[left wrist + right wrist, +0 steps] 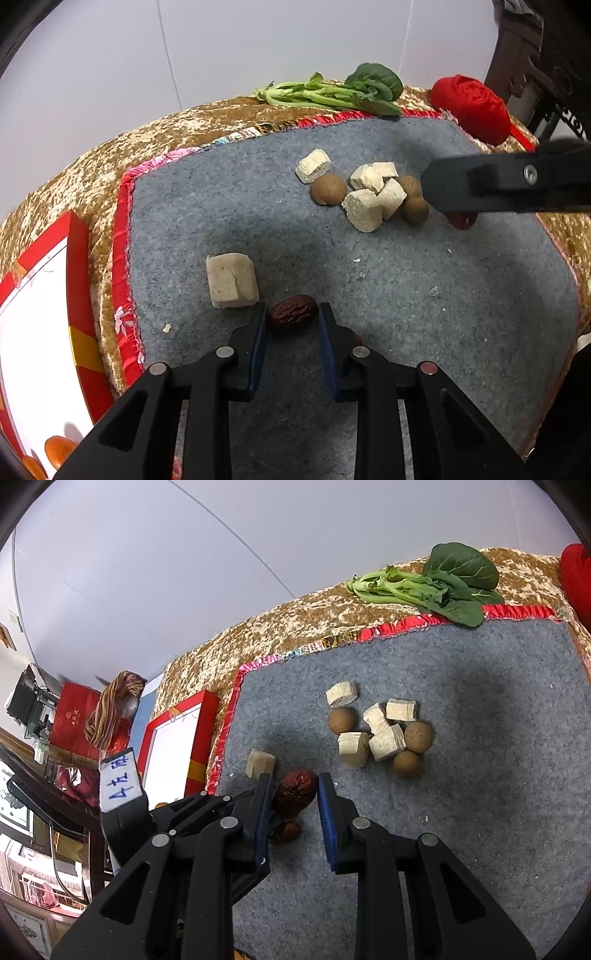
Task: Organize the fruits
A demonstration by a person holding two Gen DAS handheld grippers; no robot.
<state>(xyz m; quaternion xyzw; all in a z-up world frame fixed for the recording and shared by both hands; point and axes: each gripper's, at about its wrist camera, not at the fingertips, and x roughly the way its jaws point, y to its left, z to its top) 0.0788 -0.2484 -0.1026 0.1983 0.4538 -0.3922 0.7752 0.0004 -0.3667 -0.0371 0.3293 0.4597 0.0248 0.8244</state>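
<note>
My left gripper point(293, 308) sits low over the grey mat point(406, 295), its blue pads closed against a wrinkled dark red date point(293, 314). My right gripper point(294, 781) is shut on a second red date point(295, 792). From the left wrist view the right gripper point(439, 192) hangs above the mat with that date point(461, 219) under its tip. The other date point(288, 830) lies lower in the right wrist view, beside the left gripper's white label point(122, 786). Three brown longans point(328, 189) point(341, 720) sit among pale cubes point(364, 210) point(386, 742).
A single pale cube point(231, 280) point(261, 763) lies just left of my fingers. A red box point(79, 266) point(201, 734) with a white inside stands off the mat's left edge. Leafy greens point(332, 94) point(436, 587) and red yarn point(472, 109) lie at the far edge.
</note>
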